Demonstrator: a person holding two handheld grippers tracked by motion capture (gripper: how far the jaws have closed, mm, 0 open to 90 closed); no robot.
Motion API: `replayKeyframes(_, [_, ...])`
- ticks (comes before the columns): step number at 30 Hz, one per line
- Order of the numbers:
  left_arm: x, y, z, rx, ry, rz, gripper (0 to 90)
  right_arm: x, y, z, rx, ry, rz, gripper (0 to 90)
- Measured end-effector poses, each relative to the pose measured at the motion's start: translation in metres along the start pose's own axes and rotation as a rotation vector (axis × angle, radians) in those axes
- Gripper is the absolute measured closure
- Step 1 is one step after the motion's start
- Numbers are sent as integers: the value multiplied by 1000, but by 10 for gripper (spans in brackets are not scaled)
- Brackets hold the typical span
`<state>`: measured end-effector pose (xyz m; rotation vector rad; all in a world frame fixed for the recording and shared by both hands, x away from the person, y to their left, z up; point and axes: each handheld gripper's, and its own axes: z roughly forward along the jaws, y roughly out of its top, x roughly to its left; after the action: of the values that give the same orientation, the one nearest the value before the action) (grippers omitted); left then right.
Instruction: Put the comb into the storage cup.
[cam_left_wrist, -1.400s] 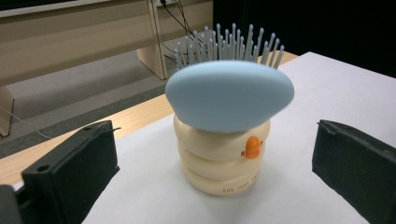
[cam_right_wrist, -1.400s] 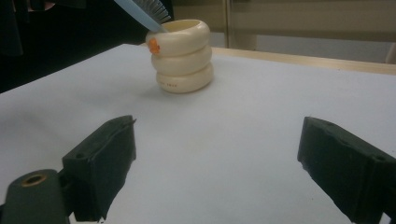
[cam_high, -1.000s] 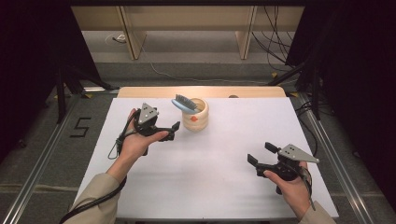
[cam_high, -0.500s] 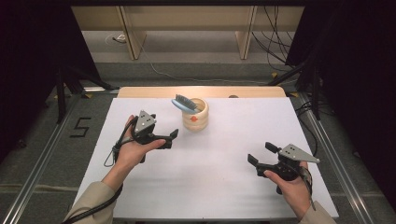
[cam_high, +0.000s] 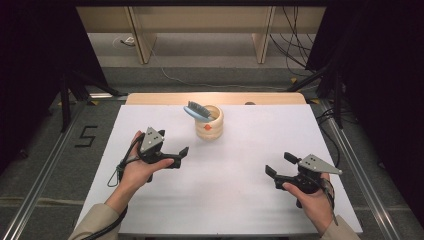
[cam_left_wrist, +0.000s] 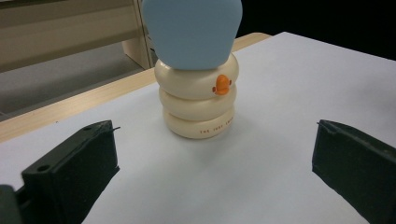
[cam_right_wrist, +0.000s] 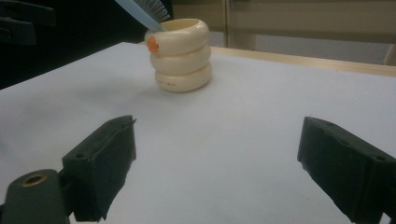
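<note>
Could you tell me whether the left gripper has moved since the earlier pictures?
Yes. In the high view the left gripper has drawn back toward the person, away from the cream cup, which stands where it stood.

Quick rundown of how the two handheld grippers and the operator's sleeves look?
Both grippers are black with two blocky black jaws. The left gripper carries a grey three-cornered plate on top and trails a black cable down past the wrist. The right gripper has the same grey plate, dotted with small holes. Both sleeves are beige or khaki, cuffs at the bottom edge of the high view.
</note>
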<state>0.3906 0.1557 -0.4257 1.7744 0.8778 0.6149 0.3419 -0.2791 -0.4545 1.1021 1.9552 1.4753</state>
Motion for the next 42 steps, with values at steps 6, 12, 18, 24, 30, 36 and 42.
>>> replayKeyframes(6, [-2, -7, -5, 1, -18, 9, 0, 0, 0, 0, 2, 4, -4, 123])
replayKeyframes(12, [-3, -14, -11, 11, -32, 23, 0, 1, 0, 0, 9, 18, -17, 123])
replayKeyframes(18, [0, -23, -19, 14, -40, 26, 0, 1, 0, 0, 18, 31, -27, 124])
replayKeyframes(24, [2, -30, -26, 13, -53, 41, 0, 1, 0, -1, 29, 41, -43, 124])
replayKeyframes(30, [4, -36, -31, 23, -59, 30, 0, -1, -1, -3, 41, 38, -55, 124])
replayKeyframes(36, [7, -41, -35, 15, -57, 25, 0, -4, -3, -6, 50, 37, -56, 124])
replayKeyframes(42, [9, -46, -39, 10, -51, 25, 0, -6, -5, -8, 59, 35, -59, 124])
